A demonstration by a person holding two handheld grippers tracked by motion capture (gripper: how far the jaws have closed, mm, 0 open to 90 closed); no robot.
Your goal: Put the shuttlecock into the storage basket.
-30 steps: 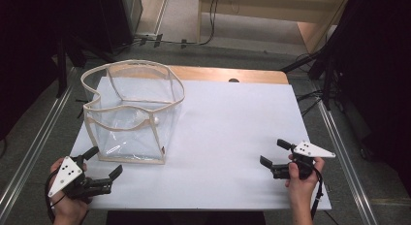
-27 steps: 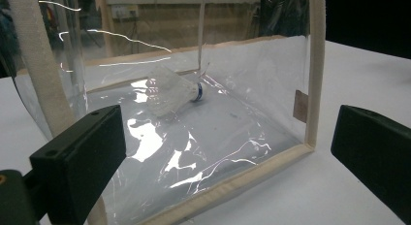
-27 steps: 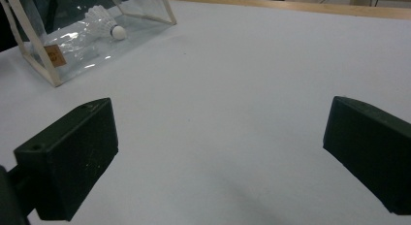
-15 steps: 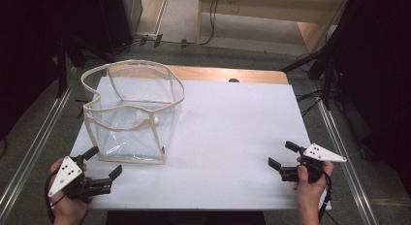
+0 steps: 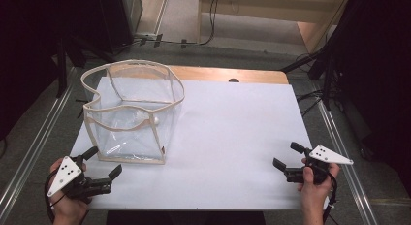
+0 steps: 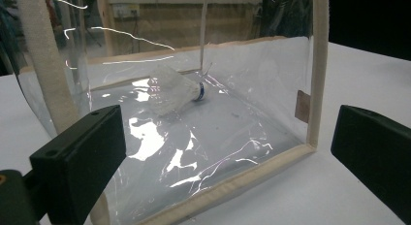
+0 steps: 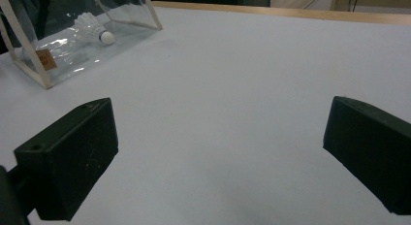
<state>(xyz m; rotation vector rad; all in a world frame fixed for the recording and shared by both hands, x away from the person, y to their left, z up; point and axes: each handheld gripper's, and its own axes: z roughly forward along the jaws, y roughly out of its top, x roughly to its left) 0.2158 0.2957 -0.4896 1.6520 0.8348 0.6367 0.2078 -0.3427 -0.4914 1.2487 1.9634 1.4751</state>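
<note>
Your left hand-held gripper (image 5: 102,169) sits at the near left corner of the desk (image 5: 232,137) in the high view, jaws spread and holding nothing, just beside the front edge of the clear bag (image 5: 131,113). Your right hand-held gripper (image 5: 287,163) is at the near right corner, also spread and empty, well apart from the bag. You have one bag, a boxy see-through plastic thing with cream fabric piping along every edge and a wavy, open rim; it stands upright on the left part of the white desk top. Inside it lies one shuttlecock (image 5: 145,119), a pale blur from up here. A strip of bare wood shows along the far edge of the desk.

From the left gripper view, you look between two blocky matte black jaws, wide apart, straight at the bag's near wall (image 6: 232,137). The plastic is glossy, creased and full of glare; the piping looks soft and woven. A small tan tag (image 6: 303,106) is fixed by the right-hand seam. The shuttlecock (image 6: 177,91) rests on its side on the bag's floor, white feathered skirt, a blue band and a rounded white cork end.

From the right gripper view, your two black jaws stand wide over bare white desk (image 7: 232,89). The bag's corner (image 7: 72,36) sits far off at upper left, tag facing you, the shuttlecock (image 7: 94,28) lying inside with its cork pointing right
</note>
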